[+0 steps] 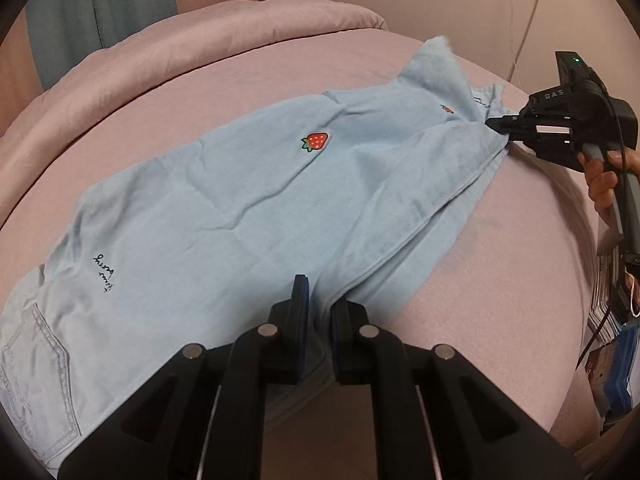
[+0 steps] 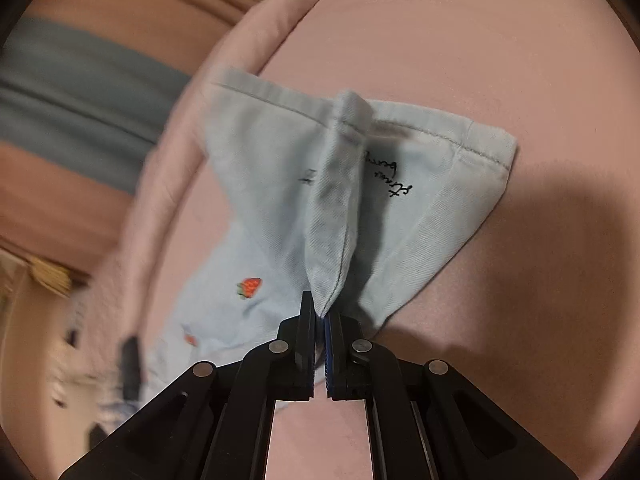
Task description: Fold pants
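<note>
Light blue pants point(image 1: 240, 208) with a strawberry patch lie lengthwise on a pink bed point(image 1: 500, 280), legs stacked. My left gripper point(image 1: 320, 300) is shut on the near edge of the pants, close to the waist end with its back pocket at lower left. My right gripper point(image 1: 498, 126) is shut on the leg hems at the far right and lifts them slightly. In the right wrist view the right gripper point(image 2: 320, 316) pinches a fold of the pants point(image 2: 340, 200), and the hems fan out above it.
A rolled pink duvet point(image 1: 180, 52) runs along the far side of the bed. A wall with a socket and cable point(image 1: 524, 32) is at the far right. Boxes and clutter point(image 1: 612, 320) sit off the bed's right edge.
</note>
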### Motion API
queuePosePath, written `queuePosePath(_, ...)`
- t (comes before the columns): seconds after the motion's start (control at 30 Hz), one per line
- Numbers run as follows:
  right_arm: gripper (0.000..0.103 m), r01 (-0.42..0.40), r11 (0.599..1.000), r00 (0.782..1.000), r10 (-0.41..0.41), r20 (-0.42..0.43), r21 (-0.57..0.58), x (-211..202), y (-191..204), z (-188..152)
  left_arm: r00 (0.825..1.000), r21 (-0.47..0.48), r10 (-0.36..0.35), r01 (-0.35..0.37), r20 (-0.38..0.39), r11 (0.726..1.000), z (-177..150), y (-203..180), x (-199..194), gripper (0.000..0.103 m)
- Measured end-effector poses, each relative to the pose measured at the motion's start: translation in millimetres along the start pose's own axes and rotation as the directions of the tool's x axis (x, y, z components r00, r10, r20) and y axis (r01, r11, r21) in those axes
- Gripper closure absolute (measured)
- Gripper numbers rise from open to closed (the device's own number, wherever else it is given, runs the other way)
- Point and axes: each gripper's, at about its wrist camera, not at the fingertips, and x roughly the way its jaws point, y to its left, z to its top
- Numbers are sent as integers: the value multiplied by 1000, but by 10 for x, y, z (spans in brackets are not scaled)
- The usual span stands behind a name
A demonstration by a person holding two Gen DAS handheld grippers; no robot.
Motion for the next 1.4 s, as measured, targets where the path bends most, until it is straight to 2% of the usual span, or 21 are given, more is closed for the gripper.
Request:
queuePosePath(0.03,100,28,1000,1000,-28,-7,-3,35,-11,23,1000,-2,-1,1,-4,1000,7,-7,-13,93)
queuePosePath(0.1,100,-11,1000,1000,11,24,3,-40,-12,18,1000,1,0,0,-13,1000,29,16,10,93)
queuePosePath(0.17,100,5,999,997,-2,74,-43,-230,126,-93,1000,20,10,-10,-26,1000,38,-17,31,93)
queuePosePath(0.3,99,75,997,997,-75,-8,-31,-127,-24,-17,999,50,18,-16,-39,999,23,-73,26,94)
queuePosePath(0.4,97,24,999,999,-23,-43,41,-141,-190,7,998,72,19,-15,-52,997,-14,-85,-42,92)
queuePosePath(0.43,92,29,999,998,-27,-53,33,-174,-181,12,998,80,11,-7,-58,997,-27,-83,-88,91)
queuePosePath(0.5,71,71,997,995,-71,-64,-10,-327,-177,26,997,91,-9,16,-72,996,-64,-66,-196,89)
queuePosePath(0.53,57,92,995,994,-94,-47,-42,-481,-200,83,997,96,-18,25,-73,995,-78,-48,-272,89)
queuePosePath(0.57,50,121,990,993,-121,0,-79,-658,-196,151,997,94,-24,31,-71,995,-75,-33,-319,85)
queuePosePath(0.63,48,144,979,987,-131,91,-147,-893,-151,343,996,57,-68,71,-59,996,-1,5,-380,83)
queuePosePath(0.7,48,138,971,985,-114,129,-194,-881,-90,575,994,20,-98,99,-37,995,137,0,-353,80)
queuePosePath(0.77,48,43,964,998,-29,57,-264,-611,-34,905,992,-22,-129,129,-4,991,343,-35,-251,80)
queuePosePath(0.8,48,27,962,1000,-23,16,-271,-416,-23,1065,990,-40,-144,144,11,989,433,-63,-200,80)
queuePosePath(0.93,48,30,935,991,-73,-108,-352,205,58,1433,960,-134,-272,278,60,951,864,-229,135,79)
queuePosePath(1.0,49,-16,918,977,-70,-203,-395,501,115,1425,947,-157,-316,321,56,934,1026,-352,357,79)
queuePosePath(1.03,60,16,874,977,-117,-178,-485,557,207,1344,945,-163,-325,327,39,931,1077,-419,473,79)
queuePosePath(1.07,85,46,824,979,-150,-138,-565,568,321,1260,945,-165,-327,326,21,931,1101,-474,551,79)
queuePosePath(1.17,91,16,713,998,-58,-36,-701,285,649,930,952,-172,-297,282,-68,944,1097,-607,866,80)
queuePosePath(1.23,91,33,580,999,-24,23,-814,73,889,561,957,-177,-286,273,-53,946,1052,-630,901,80)
queuePosePath(1.33,91,17,345,999,-37,4,-938,-62,1061,-157,955,-195,-292,278,-44,941,1042,-627,891,80)
queuePosePath(1.4,89,-18,304,998,-59,-37,-953,-21,1068,-440,957,-197,-287,273,-42,942,1037,-640,882,79)
